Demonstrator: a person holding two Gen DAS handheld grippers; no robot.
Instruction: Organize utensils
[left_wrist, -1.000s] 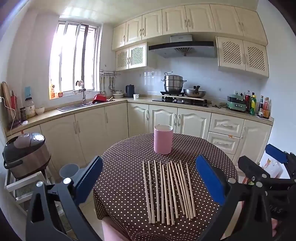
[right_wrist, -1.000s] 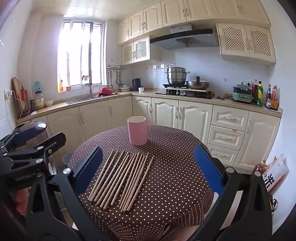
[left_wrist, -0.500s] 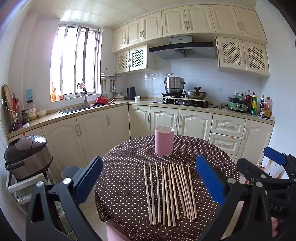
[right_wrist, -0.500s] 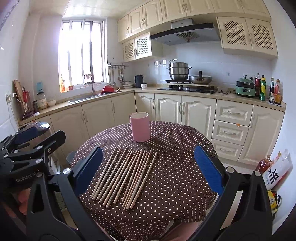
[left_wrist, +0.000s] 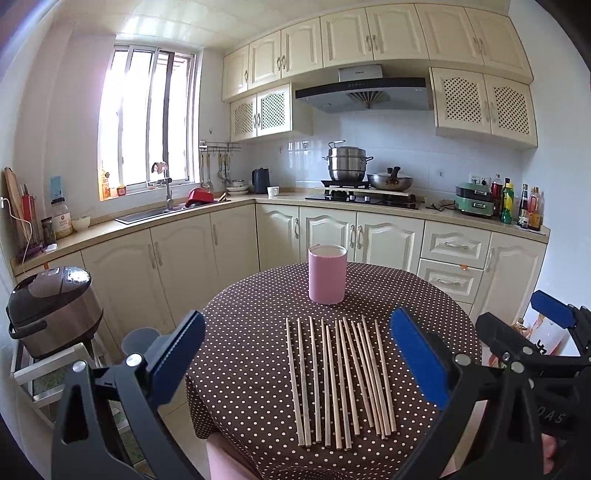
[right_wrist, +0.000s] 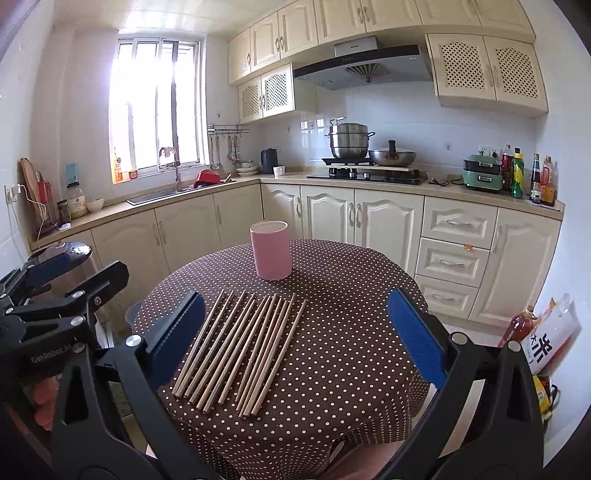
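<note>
Several wooden chopsticks (left_wrist: 340, 380) lie side by side on a round table with a brown polka-dot cloth (left_wrist: 251, 354). Behind them stands an upright pink cylindrical holder (left_wrist: 327, 274), open at the top. My left gripper (left_wrist: 297, 354) hovers open above the table's near edge, nothing between its blue pads. In the right wrist view the same chopsticks (right_wrist: 240, 350) fan out left of centre, the pink holder (right_wrist: 270, 254) beyond them. My right gripper (right_wrist: 295, 336) is open and holds nothing. Each gripper shows at the other view's side.
A rice cooker (left_wrist: 51, 310) on a white stand sits left of the table. Cream cabinets and a counter (left_wrist: 332, 206) with sink, stove and pots run behind. Bottles and a bag (right_wrist: 546, 339) stand on the floor at right.
Both views have shifted slightly, with the table and chopsticks sitting a little lower and nearer. Both grippers stay open and nothing on the table has moved.
</note>
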